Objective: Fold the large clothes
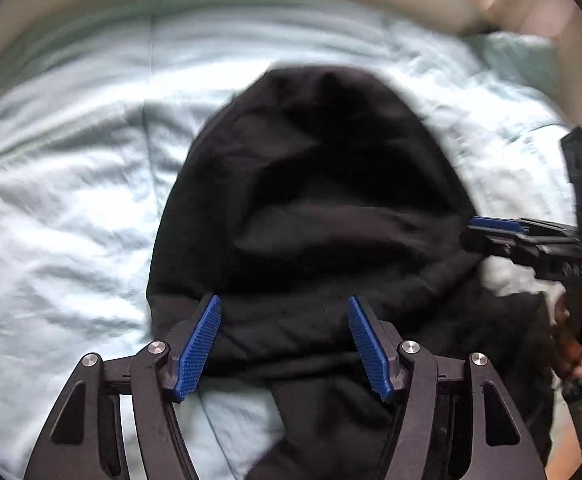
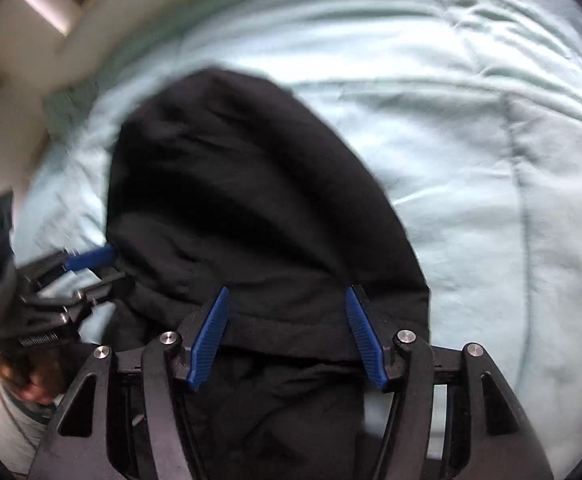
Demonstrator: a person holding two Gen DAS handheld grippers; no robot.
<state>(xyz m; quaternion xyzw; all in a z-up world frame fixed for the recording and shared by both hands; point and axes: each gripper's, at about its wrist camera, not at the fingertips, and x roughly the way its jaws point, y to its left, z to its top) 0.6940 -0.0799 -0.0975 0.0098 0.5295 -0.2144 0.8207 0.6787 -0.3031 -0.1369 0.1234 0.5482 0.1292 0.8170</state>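
Note:
A large black garment (image 1: 315,200) lies in a folded heap on a pale blue-green bedspread (image 1: 71,208); it also shows in the right wrist view (image 2: 251,200). My left gripper (image 1: 285,340) is open, its blue pads spread over the garment's near edge with nothing between them. My right gripper (image 2: 287,332) is open too, hovering over the garment's near hem. The right gripper shows in the left wrist view (image 1: 503,232) at the garment's right side. The left gripper shows in the right wrist view (image 2: 87,264) at the garment's left side. Both views are motion-blurred.
The bedspread (image 2: 491,160) stretches wide beyond and to the sides of the garment. A beige wall and window frame (image 2: 31,40) stand beyond the bed. A person's hand (image 2: 31,380) holds the left gripper.

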